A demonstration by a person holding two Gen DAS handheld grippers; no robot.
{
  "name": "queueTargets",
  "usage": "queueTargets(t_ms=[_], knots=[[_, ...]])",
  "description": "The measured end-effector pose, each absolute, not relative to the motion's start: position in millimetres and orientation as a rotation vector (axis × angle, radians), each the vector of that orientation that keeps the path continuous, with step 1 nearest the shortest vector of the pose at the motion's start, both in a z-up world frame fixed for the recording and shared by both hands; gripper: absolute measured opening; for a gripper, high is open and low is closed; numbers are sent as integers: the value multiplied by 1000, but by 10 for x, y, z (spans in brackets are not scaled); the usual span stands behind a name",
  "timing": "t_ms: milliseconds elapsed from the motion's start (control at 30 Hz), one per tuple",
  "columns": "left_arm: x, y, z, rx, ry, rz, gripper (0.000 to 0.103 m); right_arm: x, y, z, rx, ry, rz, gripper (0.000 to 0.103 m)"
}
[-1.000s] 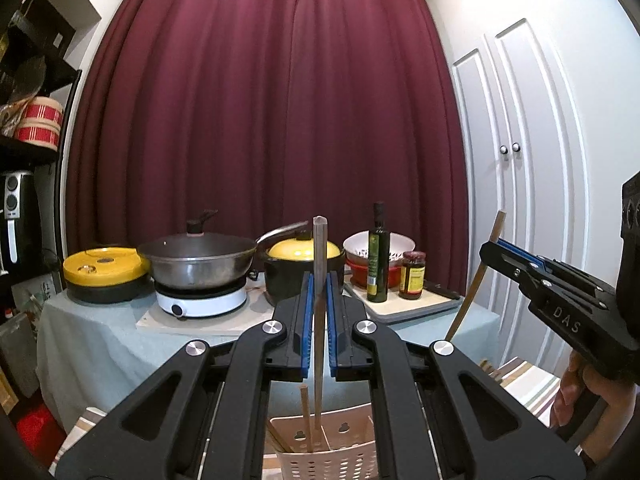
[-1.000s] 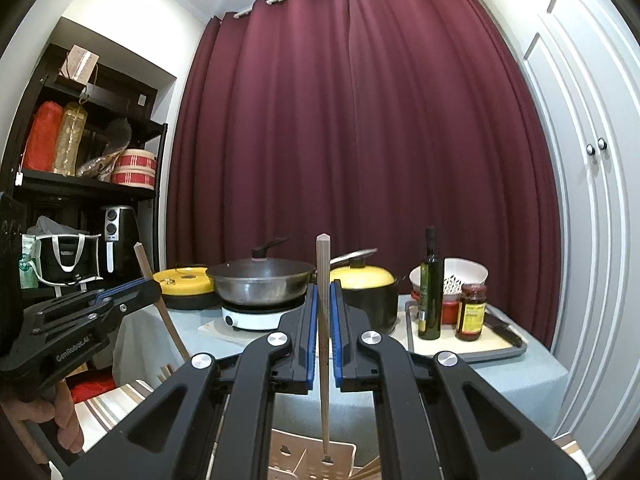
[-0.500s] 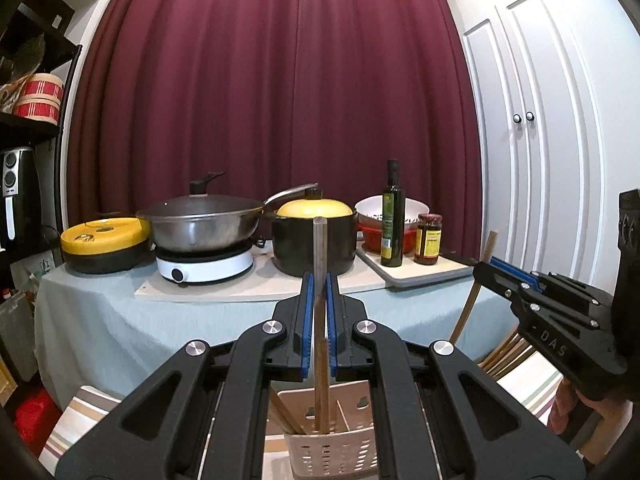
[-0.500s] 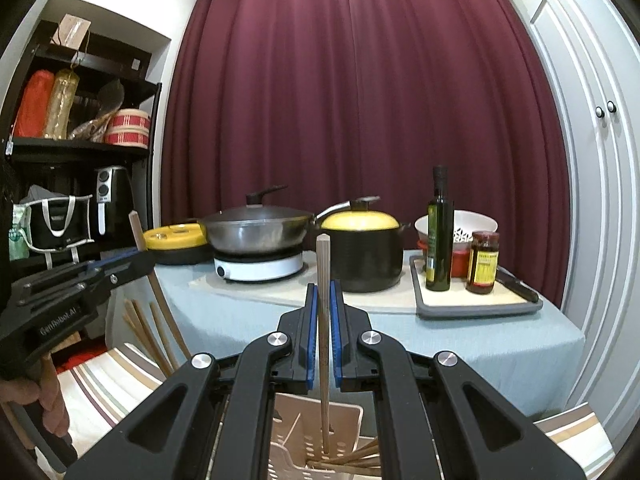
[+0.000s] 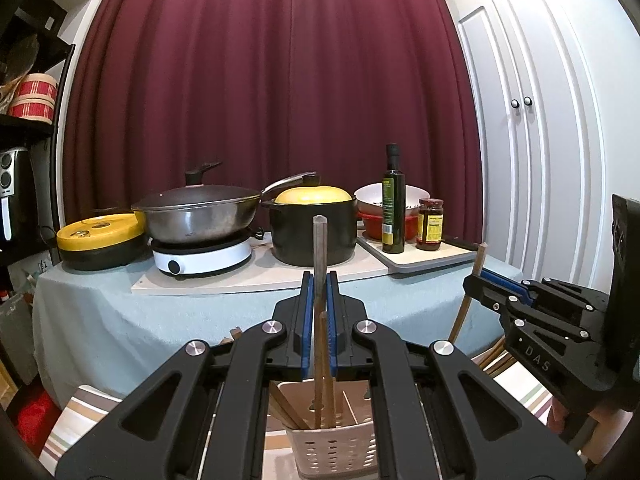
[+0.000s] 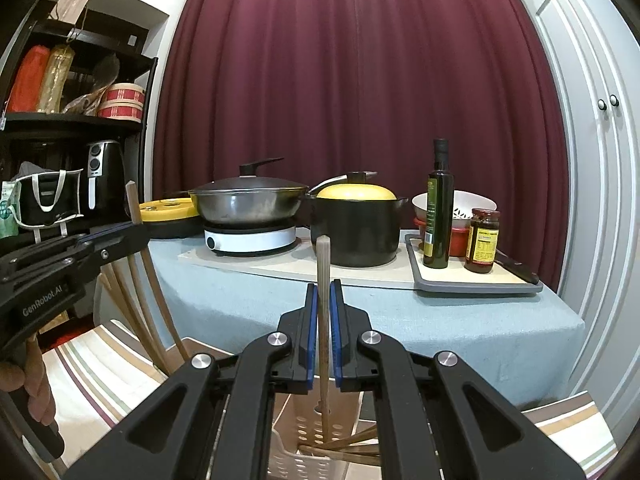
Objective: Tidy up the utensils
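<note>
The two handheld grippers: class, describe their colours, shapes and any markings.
Both the left gripper and right gripper are matte black, with angular linkage arms, silver round pivot bolts and blue-padded fingers. White lettering marks their sides: "GenRobot.AI" on the left, "DAS" on the right.

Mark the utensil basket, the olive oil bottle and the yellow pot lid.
utensil basket (image 5: 334, 450), left wrist view, perforated front wall.
olive oil bottle (image 6: 438, 216), right wrist view, dark body.
yellow pot lid (image 6: 354, 192), right wrist view, dome.

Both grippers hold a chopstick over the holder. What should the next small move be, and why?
Probably open the left gripper: its chopstick stands upright with its lower end already inside the holder, so it should drop in. The right gripper looks close behind.
</note>
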State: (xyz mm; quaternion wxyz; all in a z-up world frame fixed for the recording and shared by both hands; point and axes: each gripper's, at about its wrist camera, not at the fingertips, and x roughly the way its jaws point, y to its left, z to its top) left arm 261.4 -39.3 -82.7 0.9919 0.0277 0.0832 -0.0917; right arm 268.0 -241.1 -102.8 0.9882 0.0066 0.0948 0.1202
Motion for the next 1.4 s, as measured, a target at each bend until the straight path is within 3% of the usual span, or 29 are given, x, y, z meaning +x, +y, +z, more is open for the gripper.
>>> queueTargets(t_ms=[67, 100, 133, 267, 333, 467, 667, 933, 1100, 1400], knots=[[2616, -381, -824, 49, 168, -185, 11, 2678, -2413, -1017, 18, 195, 244, 9], [2616, -374, -824, 47, 168, -184, 18, 2683, -2413, -1015, 18, 194, 245, 11], [2615, -375, -827, 45, 170, -184, 26, 2679, -2411, -1011, 18, 193, 245, 16], [2617, -362, -828, 38, 177, -184, 35, 2659, -2399, -991, 15, 183, 244, 29], [2616, -354, -826, 36, 176, -182, 46, 2652, -2397, -979, 15, 177, 242, 37], [2603, -351, -812, 36, 171, -182, 50, 2648, -2399, -952, 16, 171, 241, 42], [2581, -308, -775, 28, 154, -168, 70, 2615, -2412, -910, 17, 158, 232, 53], [2478, -257, -693, 29, 125, -120, 89, 2538, -2441, -813, 22, 137, 214, 77], [2375, -228, -637, 37, 103, -69, 93, 2447, -2463, -740, 22, 127, 195, 84], [2014, -194, -575, 53, 108, -39, 96, 2171, -2533, -677, 44, 161, 161, 85]])
